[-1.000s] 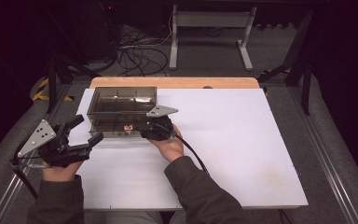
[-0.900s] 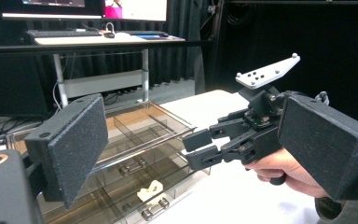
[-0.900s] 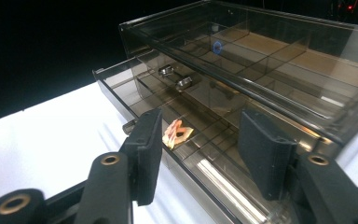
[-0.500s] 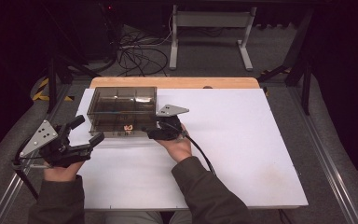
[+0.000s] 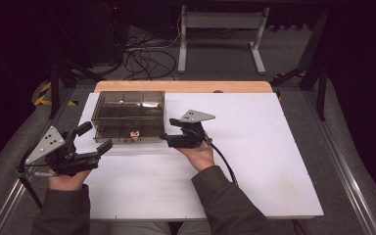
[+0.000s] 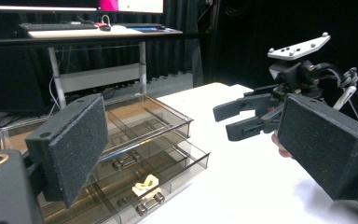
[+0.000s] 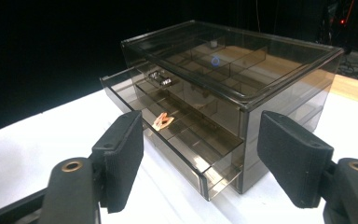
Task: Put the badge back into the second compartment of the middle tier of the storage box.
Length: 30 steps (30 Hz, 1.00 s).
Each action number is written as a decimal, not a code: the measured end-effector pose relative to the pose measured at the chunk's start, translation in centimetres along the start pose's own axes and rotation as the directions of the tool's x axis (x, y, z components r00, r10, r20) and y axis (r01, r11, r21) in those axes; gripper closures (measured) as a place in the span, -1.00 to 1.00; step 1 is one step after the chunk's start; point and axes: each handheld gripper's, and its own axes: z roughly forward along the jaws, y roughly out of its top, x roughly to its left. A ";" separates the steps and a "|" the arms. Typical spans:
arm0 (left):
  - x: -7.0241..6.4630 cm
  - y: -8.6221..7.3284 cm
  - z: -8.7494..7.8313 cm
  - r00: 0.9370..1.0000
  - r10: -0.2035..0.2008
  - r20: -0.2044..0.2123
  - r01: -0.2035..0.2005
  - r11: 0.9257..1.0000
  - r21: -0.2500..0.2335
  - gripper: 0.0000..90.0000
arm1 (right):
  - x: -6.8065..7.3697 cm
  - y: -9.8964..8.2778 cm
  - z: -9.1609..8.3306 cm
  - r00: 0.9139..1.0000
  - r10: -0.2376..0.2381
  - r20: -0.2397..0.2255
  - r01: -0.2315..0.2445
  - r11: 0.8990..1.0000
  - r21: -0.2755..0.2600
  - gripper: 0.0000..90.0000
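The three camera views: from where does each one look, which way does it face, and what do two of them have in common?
High view: above the person's side, looking forward and down on the white table; both forearms, left gripper and right gripper show.
Left gripper view: between its own jaws, facing the drawer box and the right gripper.
Right gripper view: between its own open jaws, which have just been opening with nothing between them, facing the box corner.
Shared: both gripper views show the small pale piece in the pulled-out drawer.

Dark room; grey desk frame (image 5: 220,22)

light: bright table (image 5: 254,147) | surroundings: dark | focus: slightly soft
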 end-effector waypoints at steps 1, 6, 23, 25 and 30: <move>0.0 0.0 0.0 1.000 -0.001 0.000 0.001 1.000 0.000 -0.79 | 0.0 0.0 -0.2 1.000 -0.001 -0.002 0.001 1.000 -0.005 -0.30; 0.0 0.0 0.0 1.000 0.000 -0.001 0.000 1.000 0.001 -0.79 | -0.1 0.2 -1.2 1.000 -0.008 -0.003 0.008 1.000 -0.026 -0.35; -0.3 -0.1 0.3 1.000 0.013 0.004 -0.013 1.000 0.015 -0.79 | -0.5 0.1 -4.8 1.000 0.007 -0.011 -0.008 0.996 -0.085 -0.56; -0.3 -0.1 0.3 1.000 0.015 0.007 -0.015 1.000 0.016 -0.79 | -0.6 0.1 -5.3 1.000 0.010 -0.011 -0.011 0.996 -0.091 -0.59; -0.5 -0.2 0.4 1.000 0.011 0.005 -0.011 1.000 0.017 -0.79 | -1.0 0.0 -6.3 1.000 0.017 -0.005 -0.018 0.995 -0.099 -0.64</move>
